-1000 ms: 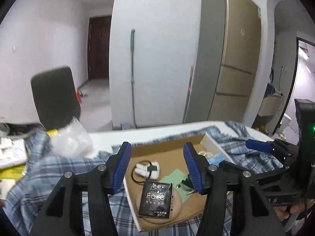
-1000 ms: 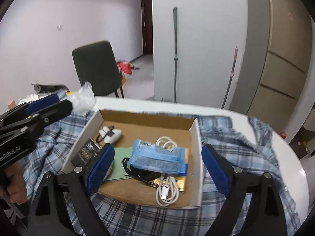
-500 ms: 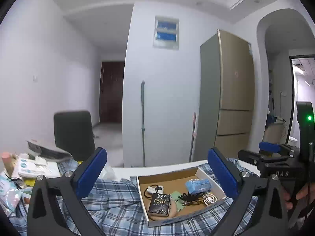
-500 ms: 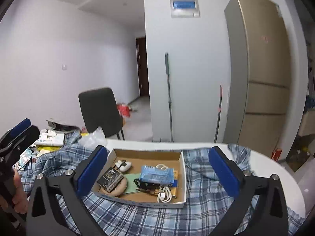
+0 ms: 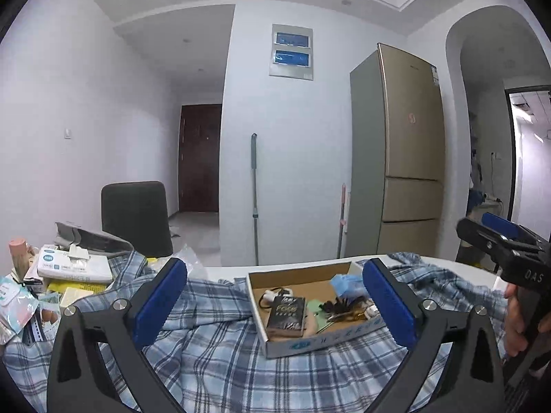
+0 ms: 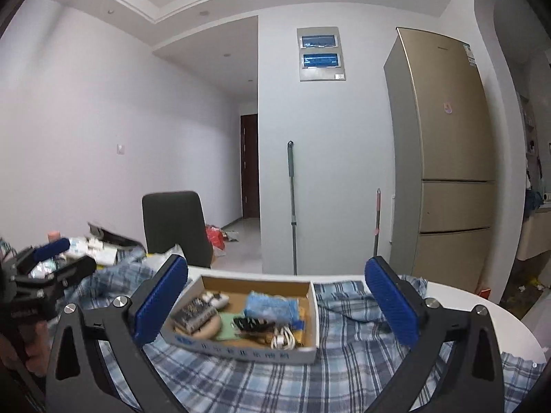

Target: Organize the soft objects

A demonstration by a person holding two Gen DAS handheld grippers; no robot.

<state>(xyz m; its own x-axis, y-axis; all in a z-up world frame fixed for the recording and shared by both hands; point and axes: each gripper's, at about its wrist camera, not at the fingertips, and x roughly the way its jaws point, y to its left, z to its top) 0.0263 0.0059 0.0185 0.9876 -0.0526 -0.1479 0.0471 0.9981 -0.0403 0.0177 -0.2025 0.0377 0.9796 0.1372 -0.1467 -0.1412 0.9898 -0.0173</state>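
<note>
We hold the left hand-held gripper [image 5: 275, 304] and right hand-held gripper [image 6: 277, 304] spread wide, empty, above the blue-and-white plaid cloth [image 5: 213, 354] on the white counter [image 6: 482, 313], shallow brown cardboard box [image 6: 311, 309] of small items resting on the cloth ahead between the fingers

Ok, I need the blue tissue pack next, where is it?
The blue tissue pack lies in the cardboard box on the plaid cloth, toward the box's back right in the right wrist view.

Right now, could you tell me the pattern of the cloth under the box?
Blue-and-white plaid cloth, clearest in the right wrist view.
</note>
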